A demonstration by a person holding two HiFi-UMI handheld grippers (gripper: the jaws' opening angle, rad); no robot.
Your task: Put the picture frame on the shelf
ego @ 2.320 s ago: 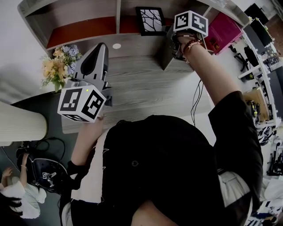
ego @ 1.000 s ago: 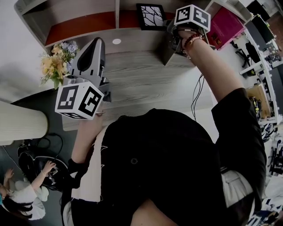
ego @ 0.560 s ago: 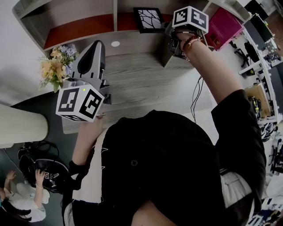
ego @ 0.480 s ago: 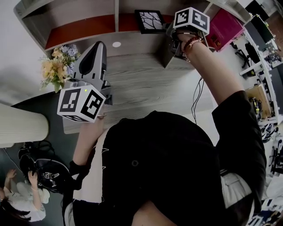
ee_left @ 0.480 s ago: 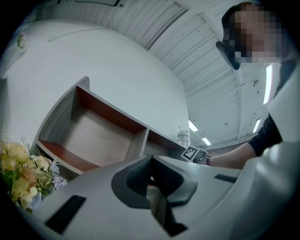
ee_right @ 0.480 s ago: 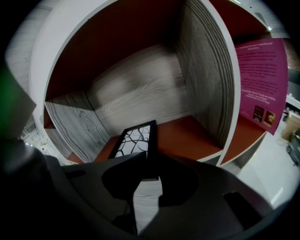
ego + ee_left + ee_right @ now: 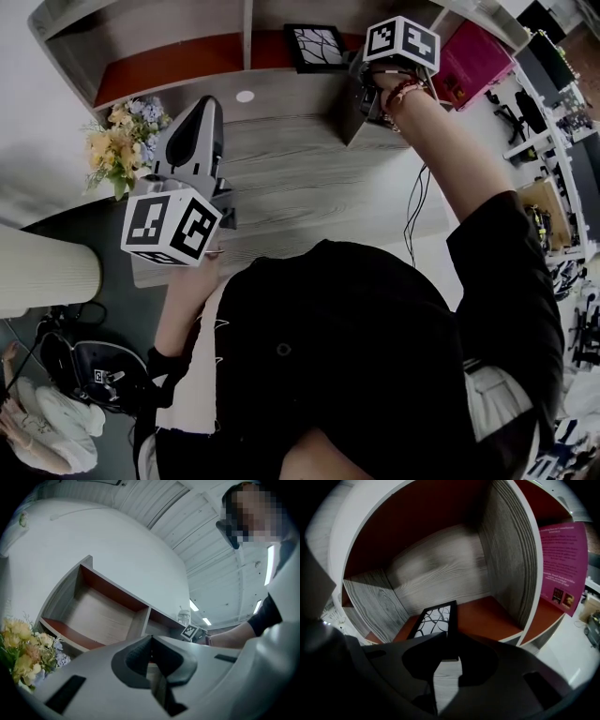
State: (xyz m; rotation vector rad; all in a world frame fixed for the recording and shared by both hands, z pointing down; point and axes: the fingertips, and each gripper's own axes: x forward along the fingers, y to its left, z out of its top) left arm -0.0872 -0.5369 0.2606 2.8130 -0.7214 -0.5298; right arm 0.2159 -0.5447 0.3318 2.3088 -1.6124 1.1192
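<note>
Left gripper (image 7: 210,103) (image 7: 152,637) hovers over the near-left part of the grey wood desk (image 7: 291,178), jaws pressed together, nothing between them. Flowers (image 7: 120,141) (image 7: 23,648) sit just left of it. Farther right, right gripper (image 7: 351,64) (image 7: 451,637) reaches to the shelf (image 7: 187,56) (image 7: 487,611), jaws clamped on the near edge of the picture frame (image 7: 317,45) (image 7: 433,620). Frame is tilted, far end over the red floor of the right compartment, near end over the wood lip. Magenta poster (image 7: 473,61) (image 7: 562,559) is right of the shelf.
</note>
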